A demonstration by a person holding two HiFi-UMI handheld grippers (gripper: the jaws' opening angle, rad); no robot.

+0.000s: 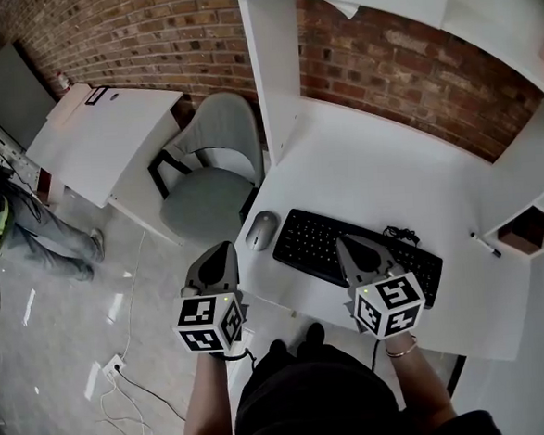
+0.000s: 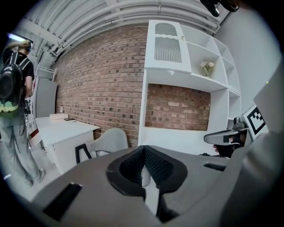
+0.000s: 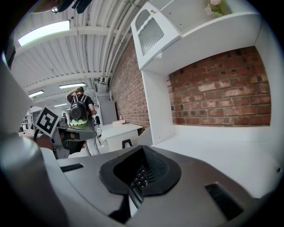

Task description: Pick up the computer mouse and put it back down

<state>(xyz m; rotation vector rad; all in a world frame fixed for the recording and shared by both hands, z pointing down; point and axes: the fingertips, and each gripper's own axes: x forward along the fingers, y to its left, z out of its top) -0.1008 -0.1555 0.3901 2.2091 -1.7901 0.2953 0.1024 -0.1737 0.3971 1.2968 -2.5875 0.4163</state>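
The grey computer mouse (image 1: 262,229) lies on the white desk (image 1: 371,172), just left of a black keyboard (image 1: 353,253). My left gripper (image 1: 223,249) hovers a little short of the mouse, at the desk's near left edge. Its jaws are shut with nothing between them. In the left gripper view the left gripper (image 2: 144,148) has its jaws together, and a pale sliver shows through the notch behind them. My right gripper (image 1: 342,239) hangs over the keyboard's near edge, its jaws together and empty. In the right gripper view the keyboard's keys (image 3: 138,177) show through the notch of the right gripper (image 3: 141,149).
A grey chair (image 1: 211,165) stands left of the desk, with a white side table (image 1: 108,130) beyond it. A person with a backpack (image 2: 13,88) stands at the far left. A pen (image 1: 486,243) lies at the desk's right. Shelves rise above the desk, and cables trail on the floor.
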